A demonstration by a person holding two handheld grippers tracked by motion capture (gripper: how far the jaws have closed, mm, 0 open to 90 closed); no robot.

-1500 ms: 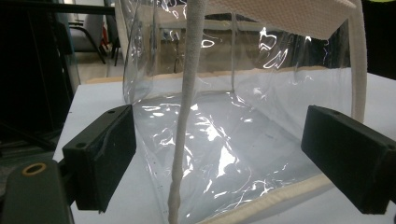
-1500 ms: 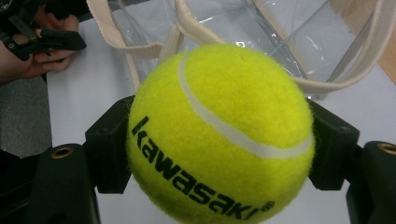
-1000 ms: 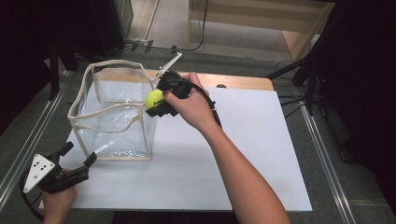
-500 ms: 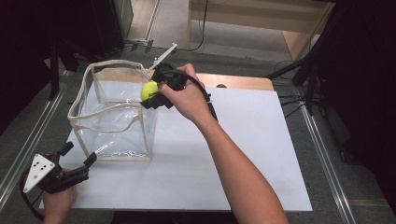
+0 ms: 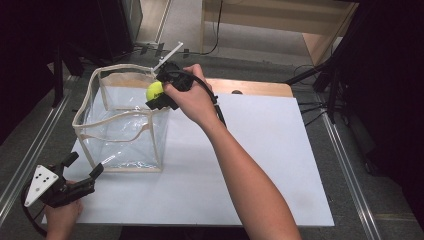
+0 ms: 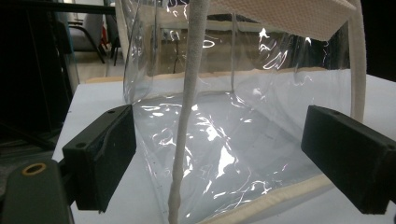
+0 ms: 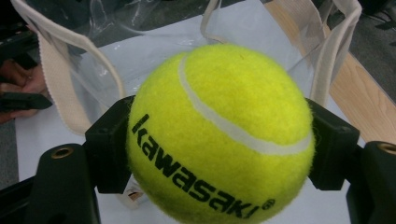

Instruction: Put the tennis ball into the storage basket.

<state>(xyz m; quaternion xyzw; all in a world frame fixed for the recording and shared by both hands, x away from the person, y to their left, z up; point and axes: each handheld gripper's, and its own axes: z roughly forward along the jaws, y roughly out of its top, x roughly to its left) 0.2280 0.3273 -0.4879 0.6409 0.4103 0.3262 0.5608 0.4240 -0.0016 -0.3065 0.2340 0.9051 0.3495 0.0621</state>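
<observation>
Now the ball is clamped in the right claw over the bag's rim at its 1 o'clock corner; the left claw is held apart at the bag's 7 o'clock on the surface.

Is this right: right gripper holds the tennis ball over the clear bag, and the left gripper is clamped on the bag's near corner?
Not quite. The left gripper is open: in the left gripper view its jaws stand apart on either side of the clear bag, not pressing it. The rest holds: the right gripper grips the tennis ball over the bag in the high view.
</observation>
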